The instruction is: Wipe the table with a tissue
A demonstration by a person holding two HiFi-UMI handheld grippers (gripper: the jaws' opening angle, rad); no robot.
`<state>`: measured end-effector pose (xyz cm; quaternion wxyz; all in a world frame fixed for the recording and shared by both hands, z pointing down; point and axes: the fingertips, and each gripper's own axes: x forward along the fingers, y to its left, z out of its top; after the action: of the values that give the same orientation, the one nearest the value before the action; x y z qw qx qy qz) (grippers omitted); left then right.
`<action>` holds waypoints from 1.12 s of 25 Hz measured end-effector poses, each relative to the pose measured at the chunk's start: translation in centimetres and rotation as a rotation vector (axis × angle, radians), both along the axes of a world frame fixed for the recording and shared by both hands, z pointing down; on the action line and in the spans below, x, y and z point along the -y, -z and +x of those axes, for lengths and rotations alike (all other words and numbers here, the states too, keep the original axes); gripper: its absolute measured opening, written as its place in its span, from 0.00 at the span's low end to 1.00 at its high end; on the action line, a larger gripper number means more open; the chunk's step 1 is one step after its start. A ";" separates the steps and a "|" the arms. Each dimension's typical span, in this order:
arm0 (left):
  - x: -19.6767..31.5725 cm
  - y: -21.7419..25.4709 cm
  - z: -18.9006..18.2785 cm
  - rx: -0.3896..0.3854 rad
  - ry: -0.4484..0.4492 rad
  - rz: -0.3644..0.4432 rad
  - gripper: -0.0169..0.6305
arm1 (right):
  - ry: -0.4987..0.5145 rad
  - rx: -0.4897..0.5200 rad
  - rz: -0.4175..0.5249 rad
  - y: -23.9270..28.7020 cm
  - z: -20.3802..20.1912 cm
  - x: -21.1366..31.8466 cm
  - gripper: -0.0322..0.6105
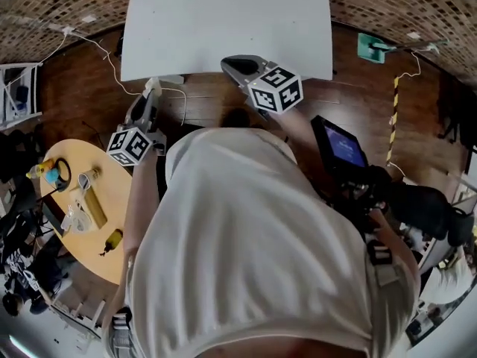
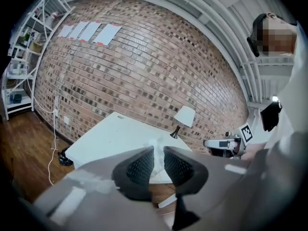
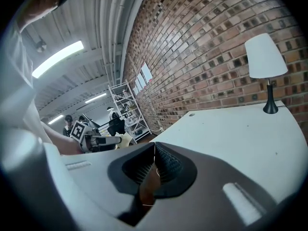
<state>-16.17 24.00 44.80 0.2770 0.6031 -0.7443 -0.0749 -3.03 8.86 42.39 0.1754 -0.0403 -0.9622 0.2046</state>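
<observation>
Obstructions: in the head view the person's white shirt (image 1: 253, 252) covers the lower middle of the frame and hides both forearms. Only the marker cubes and upper bodies of the two tools show above it. In that view the tissue cannot be made out with certainty. In the left gripper view the tissue (image 2: 156, 142) stands against the white bench (image 2: 108, 138), so its outline is hard to separate from the bench top behind it.

Position of tissue: it sits between the pads of the left claw (image 2: 159, 150), with a crumpled tuft poking up just past the tips. It is held in the air short of the near edge of the bench, over the wooden floor (image 2: 24, 143), and does not touch the bench. A small lamp (image 2: 184, 117) stands at the far corner of the bench by the brick wall (image 2: 144, 66).

Left claw: narrowly parted and clenched on the tissue, both pads against it.

Right claw (image 3: 154, 148): clenched, tips meeting, nothing between them. Only floor shows through the gap behind the tips. It points along the bench toward the shelving, level with the left claw (image 1: 153, 88) and apart from it.
</observation>
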 end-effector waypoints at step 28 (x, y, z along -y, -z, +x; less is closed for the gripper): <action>8.4 -6.7 -14.4 -0.064 -0.094 -0.137 0.12 | -0.133 -0.077 -0.011 -1.5 -10.0 6.7 0.06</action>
<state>-30.59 15.59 51.55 0.3443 0.6142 -0.7094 -0.0298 -13.08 2.16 43.84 0.1982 0.0304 -0.9541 0.2226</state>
